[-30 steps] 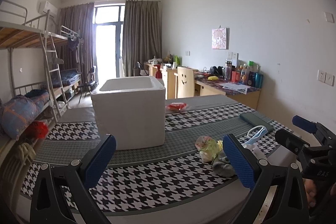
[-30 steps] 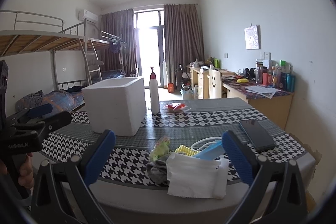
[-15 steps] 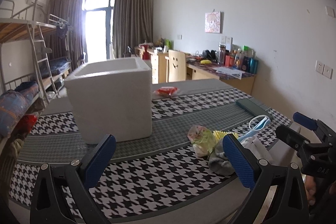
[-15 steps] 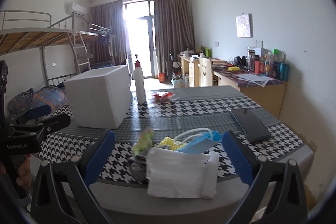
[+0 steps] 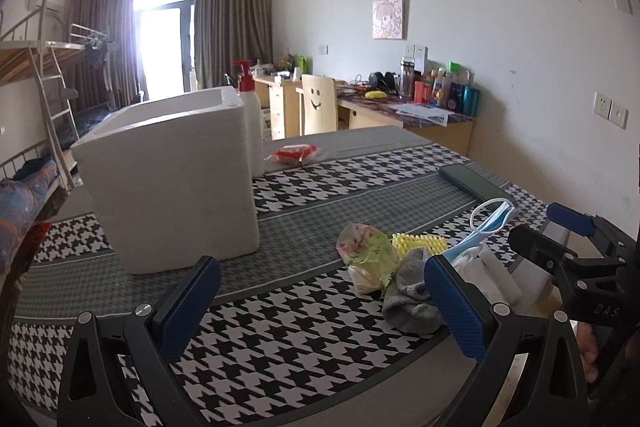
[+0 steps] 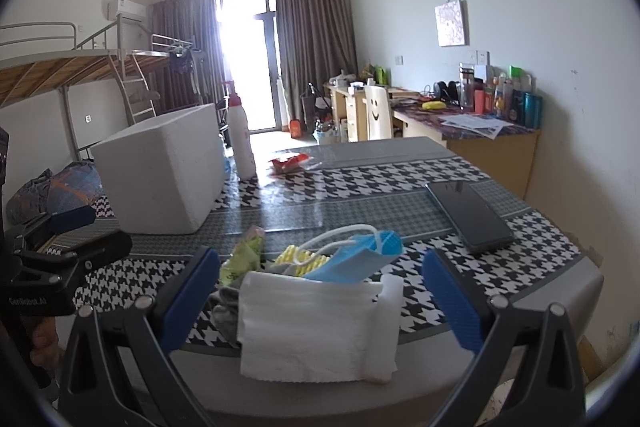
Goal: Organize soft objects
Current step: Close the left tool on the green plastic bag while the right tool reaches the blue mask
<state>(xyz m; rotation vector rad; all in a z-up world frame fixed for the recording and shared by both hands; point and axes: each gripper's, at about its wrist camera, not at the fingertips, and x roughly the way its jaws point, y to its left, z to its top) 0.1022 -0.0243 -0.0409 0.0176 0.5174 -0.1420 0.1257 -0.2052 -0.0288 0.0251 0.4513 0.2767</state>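
1. Far left: the left gripper point(image 5: 320, 301) is wide open w/ nothing between its blue pads; it hovers above the table edge, near the pile but apart from it.
2. Left-centre: the white foam box point(image 5: 168, 183) stands upright on the houndstooth tablecloth point(image 5: 280, 339); its inside is not visible, so I cannot tell if anything is already in it; I judge it is the place for the soft things.
3. Centre: the pile still lies on the table, well apart from the box: crumpled plastic bag point(image 5: 366, 255), yellow foam net point(image 5: 418, 243), grey sock point(image 5: 412, 301), blue face mask point(image 6: 352, 257), folded white towel point(image 6: 316, 331); they touch each other.
4. Right: the right gripper point(image 6: 320, 301) is also fully open and holds nothing; the towel sits just in front, between its fingers in the view; contact cannot be told.
5. Further right: a dark phone point(image 6: 468, 217) lies apart; not soft.
6. Judgement: the task looks at its start; every visible soft item remains to be picked up.
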